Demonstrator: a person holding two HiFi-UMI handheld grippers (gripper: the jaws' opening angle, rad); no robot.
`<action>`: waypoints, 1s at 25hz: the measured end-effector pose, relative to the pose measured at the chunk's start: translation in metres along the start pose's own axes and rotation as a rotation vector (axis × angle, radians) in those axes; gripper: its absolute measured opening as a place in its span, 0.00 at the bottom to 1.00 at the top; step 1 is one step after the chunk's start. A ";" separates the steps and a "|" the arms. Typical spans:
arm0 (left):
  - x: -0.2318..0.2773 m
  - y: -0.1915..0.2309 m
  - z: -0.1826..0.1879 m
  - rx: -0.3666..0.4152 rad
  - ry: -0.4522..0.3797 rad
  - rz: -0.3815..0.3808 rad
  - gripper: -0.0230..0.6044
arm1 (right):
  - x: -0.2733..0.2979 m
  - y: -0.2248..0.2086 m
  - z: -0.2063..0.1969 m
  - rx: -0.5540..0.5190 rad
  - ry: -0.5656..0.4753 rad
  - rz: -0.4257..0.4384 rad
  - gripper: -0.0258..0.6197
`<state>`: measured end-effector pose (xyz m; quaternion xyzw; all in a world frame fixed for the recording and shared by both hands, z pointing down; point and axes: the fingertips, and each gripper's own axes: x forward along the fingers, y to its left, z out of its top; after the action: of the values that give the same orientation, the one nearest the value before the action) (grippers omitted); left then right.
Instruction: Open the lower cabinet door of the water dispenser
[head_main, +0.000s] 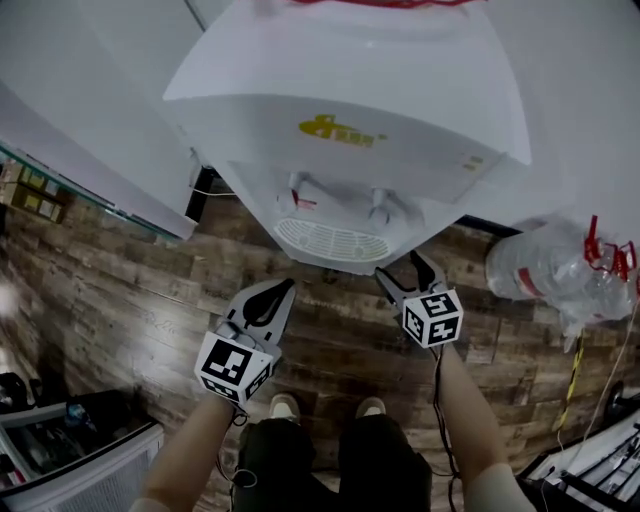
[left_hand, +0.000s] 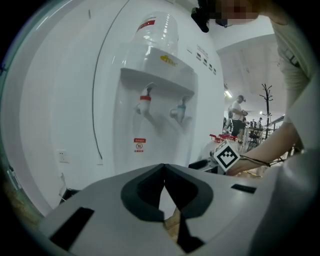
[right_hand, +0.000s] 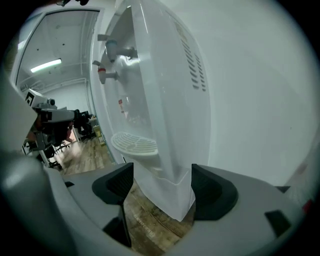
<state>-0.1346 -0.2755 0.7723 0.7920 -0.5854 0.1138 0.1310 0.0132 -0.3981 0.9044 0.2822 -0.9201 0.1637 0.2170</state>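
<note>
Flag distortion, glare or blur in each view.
Head view: water dispenser washed out bright, wood floor dim. Left gripper view: heavy fisheye bowing, black corners. Right gripper view: same fisheye vignette, white wall nearly featureless, far left soft.

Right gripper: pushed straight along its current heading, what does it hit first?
Likely the water dispenser, low on its body: its front corner stands right between the wide-open jaws of the right gripper, with nothing in front of it. Depth is unclear; aimed slightly lower, it could meet the wood floor first.
</note>
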 end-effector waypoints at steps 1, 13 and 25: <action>0.004 0.002 -0.005 -0.001 -0.001 0.000 0.05 | 0.007 -0.004 -0.005 -0.008 0.004 -0.005 0.59; 0.020 0.027 -0.033 -0.023 -0.025 0.022 0.05 | 0.045 -0.016 -0.025 -0.028 0.008 -0.027 0.54; -0.009 0.011 -0.049 -0.115 0.061 0.025 0.05 | 0.016 0.020 -0.053 -0.016 0.174 -0.056 0.46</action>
<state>-0.1486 -0.2539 0.8162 0.7719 -0.5965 0.1059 0.1924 0.0060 -0.3668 0.9540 0.2910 -0.8908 0.1740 0.3026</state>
